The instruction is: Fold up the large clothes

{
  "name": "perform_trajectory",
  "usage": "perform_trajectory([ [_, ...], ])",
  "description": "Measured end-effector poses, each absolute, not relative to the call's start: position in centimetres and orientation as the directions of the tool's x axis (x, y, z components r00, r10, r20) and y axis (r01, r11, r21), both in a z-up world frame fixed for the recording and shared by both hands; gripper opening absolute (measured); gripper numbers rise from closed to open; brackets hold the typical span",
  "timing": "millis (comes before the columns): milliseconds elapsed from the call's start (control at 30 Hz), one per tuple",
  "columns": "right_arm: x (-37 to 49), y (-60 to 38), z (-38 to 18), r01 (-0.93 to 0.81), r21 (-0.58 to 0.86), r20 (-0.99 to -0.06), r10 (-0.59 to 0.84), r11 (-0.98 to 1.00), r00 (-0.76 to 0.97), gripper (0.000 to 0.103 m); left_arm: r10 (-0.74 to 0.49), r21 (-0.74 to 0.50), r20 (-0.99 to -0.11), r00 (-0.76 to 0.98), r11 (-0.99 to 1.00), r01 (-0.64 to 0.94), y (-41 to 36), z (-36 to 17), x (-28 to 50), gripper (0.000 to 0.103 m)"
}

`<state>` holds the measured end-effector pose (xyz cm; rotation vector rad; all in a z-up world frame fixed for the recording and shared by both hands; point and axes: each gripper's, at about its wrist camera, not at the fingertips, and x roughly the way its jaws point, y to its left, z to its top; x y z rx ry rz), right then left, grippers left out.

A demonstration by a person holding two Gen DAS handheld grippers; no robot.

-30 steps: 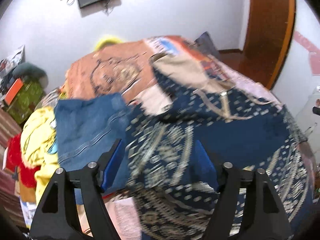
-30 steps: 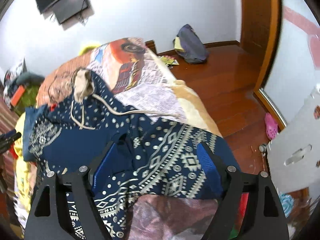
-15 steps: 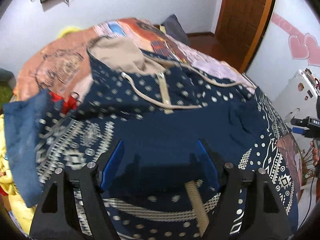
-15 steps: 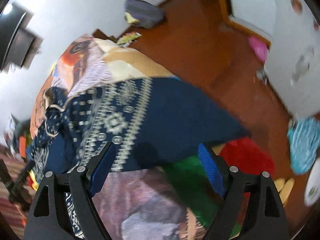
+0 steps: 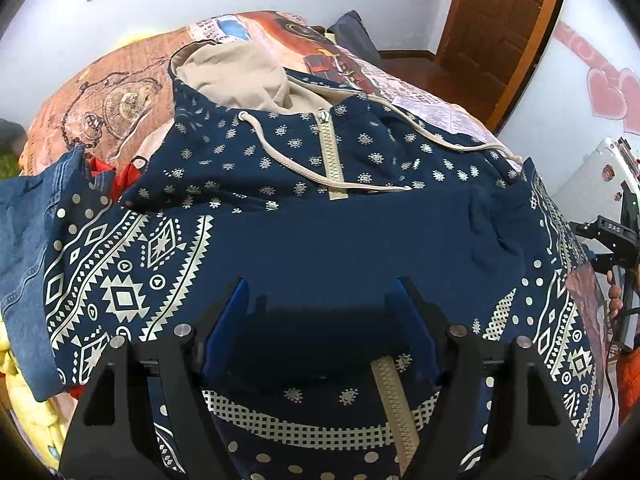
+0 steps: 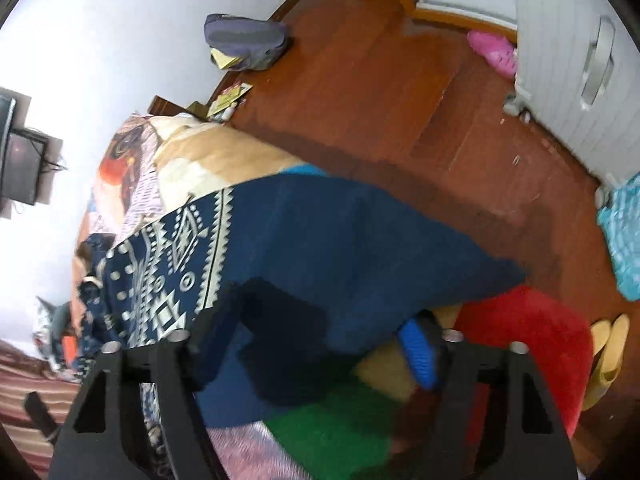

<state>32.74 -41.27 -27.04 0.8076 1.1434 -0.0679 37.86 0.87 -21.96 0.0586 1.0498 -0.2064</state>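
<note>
A navy hoodie (image 5: pixel 340 236) with cream tribal patterns, a beige hood and a zipper lies spread front-up on the bed. My left gripper (image 5: pixel 320 320) hovers open just above its plain navy chest, holding nothing. In the right wrist view, one sleeve of the hoodie (image 6: pixel 340 248) hangs off the bed's side edge over the floor. My right gripper (image 6: pixel 324 340) is open, with the sleeve cloth draped between its jaws; its left finger is hidden by the cloth and the right blue pad (image 6: pixel 416 348) shows below it.
Denim jeans (image 5: pixel 24 240) and yellow and red clothes lie left of the hoodie. A printed bedspread (image 5: pixel 120 92) covers the bed. Beside the bed are a red cushion (image 6: pixel 532 336), a green item (image 6: pixel 332 436), wooden floor (image 6: pixel 400 112), a grey bag (image 6: pixel 244 40) and a white cabinet (image 6: pixel 580 52).
My left gripper swung right from the jeans to over the hoodie's chest. My right gripper swung off the bed's side and tilted; the sleeve now lies between its jaws.
</note>
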Motion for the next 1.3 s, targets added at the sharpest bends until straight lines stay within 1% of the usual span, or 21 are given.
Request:
perform_trajectory([
  [33, 33.0, -41.1, -26.8, 0.431, 0.519, -0.833, 0.326, 0.738, 0.446, 0.047, -0.140, -0.050, -0.866, 0.480, 0.979, 0.195, 0.9, -21.9, 37.9, 0.073],
  [67, 33.2, -41.0, -26.5, 0.427, 0.508, -0.837, 0.313, 0.748, 0.449, 0.042, -0.139, -0.050, -0.866, 0.481, 0.980, 0.192, 1.0, -21.9, 37.9, 0.073],
  [133, 33.6, -40.9, -25.8, 0.410, 0.474, -0.845, 0.273, 0.779, 0.459, 0.016, -0.135, -0.047, -0.864, 0.485, 0.981, 0.189, 1.1, -21.8, 37.8, 0.073],
  [233, 33.8, -40.3, -24.0, 0.368, 0.436, -0.841, 0.225, 0.821, 0.492, 0.010, -0.128, -0.040, -0.862, 0.490, 0.982, 0.186, 1.2, -21.7, 37.5, 0.073],
  [333, 33.6, -39.6, -21.1, 0.322, 0.430, -0.810, 0.203, 0.844, 0.550, 0.009, -0.126, -0.036, -0.858, 0.498, 0.982, 0.186, 1.4, -21.3, 37.2, 0.073],
  [533, 34.0, -36.7, -13.6, 0.166, 0.446, -0.710, 0.235, 0.879, 0.664, 0.008, -0.127, -0.030, -0.845, 0.520, 0.981, 0.191, 1.8, -20.3, 36.6, 0.073],
  [700, 35.4, -31.9, -8.1, 0.000, 0.445, -0.629, 0.313, 0.895, 0.712, 0.008, -0.144, -0.044, -0.829, 0.541, 0.980, 0.194, 2.3, -19.3, 35.8, 0.073],
  [833, 36.4, -27.1, -6.3, -0.122, 0.442, -0.604, 0.396, 0.889, 0.692, 0.008, -0.146, -0.043, -0.817, 0.558, 0.980, 0.194, 2.8, -18.6, 35.2, 0.073],
  [933, 36.9, -23.0, -6.6, -0.212, 0.437, -0.604, 0.460, 0.874, 0.651, 0.008, -0.139, -0.034, -0.810, 0.570, 0.981, 0.192, 3.4, -18.2, 34.6, 0.073],
  [1033, 37.2, -18.9, -8.0, -0.280, 0.425, -0.628, 0.503, 0.861, 0.593, 0.008, -0.136, -0.031, -0.808, 0.574, 0.981, 0.189, 4.0, -18.1, 34.2, 0.073],
  [1133, 37.4, -15.0, -10.5, -0.327, 0.416, -0.679, 0.529, 0.849, 0.510, 0.008, -0.129, -0.026, -0.808, 0.575, 0.983, 0.184, 4.7, -18.1, 33.8, 0.073],
  [1300, 36.8, -10.8, -16.0, -0.364, 0.381, -0.783, 0.506, 0.850, 0.361, 0.008, -0.126, -0.031, -0.818, 0.562, 0.984, 0.175, 5.7, -18.7, 33.2, 0.073],
])
